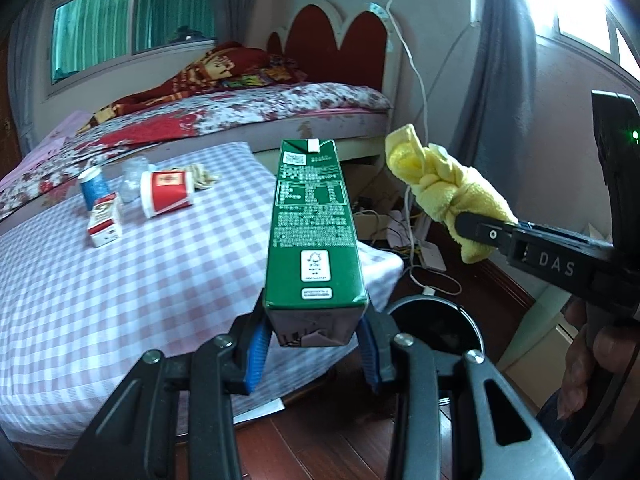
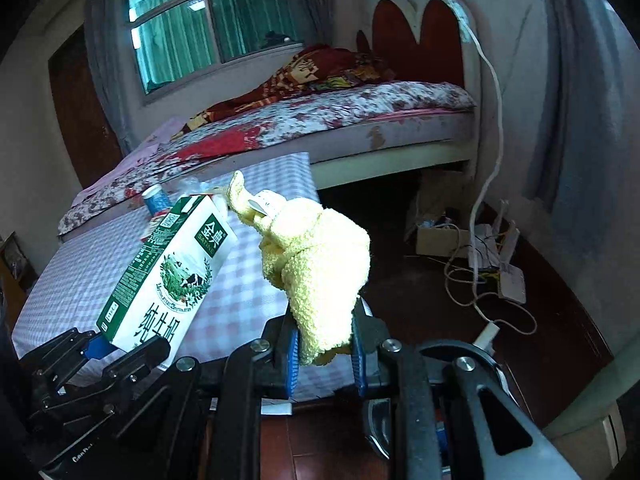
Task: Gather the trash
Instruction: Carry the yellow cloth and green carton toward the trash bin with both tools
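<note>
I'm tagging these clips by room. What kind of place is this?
Most likely a home bedroom: a bed with a floral cover and red headboard, a curtained window, and a low checked-cloth surface holding trash.

green-and-white carton [image 1: 314, 224], yellow cloth [image 1: 444, 184], pink checked tablecloth [image 1: 160, 272]

bare checked tabletop [image 1: 120, 280] nearside, cup [image 1: 166, 193] and boxes [image 1: 105, 220] behind

Dim room, window [image 1: 132, 12] glare at right, fisheye-dark corners, slight blur.
</note>
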